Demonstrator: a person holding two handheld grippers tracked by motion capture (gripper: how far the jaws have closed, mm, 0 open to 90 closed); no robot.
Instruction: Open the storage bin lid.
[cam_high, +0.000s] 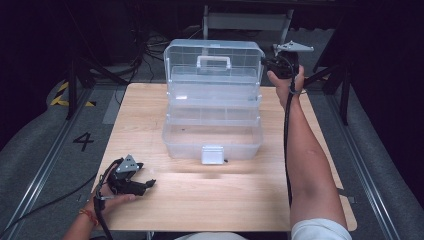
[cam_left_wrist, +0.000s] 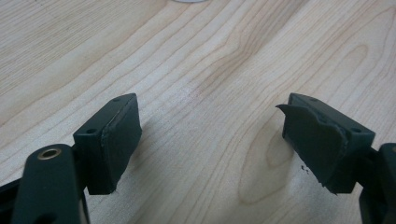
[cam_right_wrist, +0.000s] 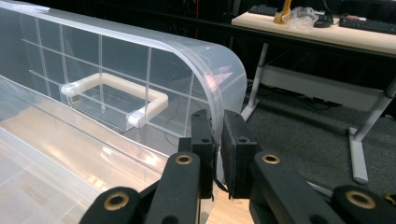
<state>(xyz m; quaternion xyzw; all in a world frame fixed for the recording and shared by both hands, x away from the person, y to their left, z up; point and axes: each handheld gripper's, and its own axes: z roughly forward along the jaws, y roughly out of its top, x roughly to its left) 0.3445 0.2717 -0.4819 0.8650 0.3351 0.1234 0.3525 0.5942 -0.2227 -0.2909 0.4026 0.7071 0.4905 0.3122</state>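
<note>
A clear plastic toolbox stands open in the middle of the wooden table, its lid raised upright at the back with a white handle on it. My right gripper is at the lid's right edge, shut on the lid's rim; the thin clear wall sits pinched between its two black pads. My left gripper rests low over the table at the front left, open, with bare wood between its pads.
A white latch hangs at the box's front wall. Inner trays sit stepped inside the box. Beyond the table lie dark floor, cables and a metal frame. Another desk with clutter stands behind.
</note>
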